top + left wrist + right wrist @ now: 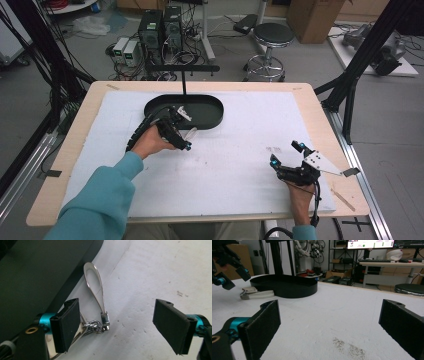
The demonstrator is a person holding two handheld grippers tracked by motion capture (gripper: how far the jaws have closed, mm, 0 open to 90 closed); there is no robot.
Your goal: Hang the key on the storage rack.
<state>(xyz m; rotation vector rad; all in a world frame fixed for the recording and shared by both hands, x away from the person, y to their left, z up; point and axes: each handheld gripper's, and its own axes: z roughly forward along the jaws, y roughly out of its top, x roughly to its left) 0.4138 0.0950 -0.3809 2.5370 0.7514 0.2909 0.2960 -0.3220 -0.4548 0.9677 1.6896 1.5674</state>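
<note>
Silver keyring (96, 296) lies between the wide-open left hand-held gripper (120, 325).

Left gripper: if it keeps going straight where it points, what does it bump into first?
Probably the shiny metal keychain lying on the white mat, between the open left gripper jaws. The black tray sits just beside that line.

Left claw (181, 131) by black tray (212, 119), maybe over sth pale; right claw (286, 154) well apart.
</note>
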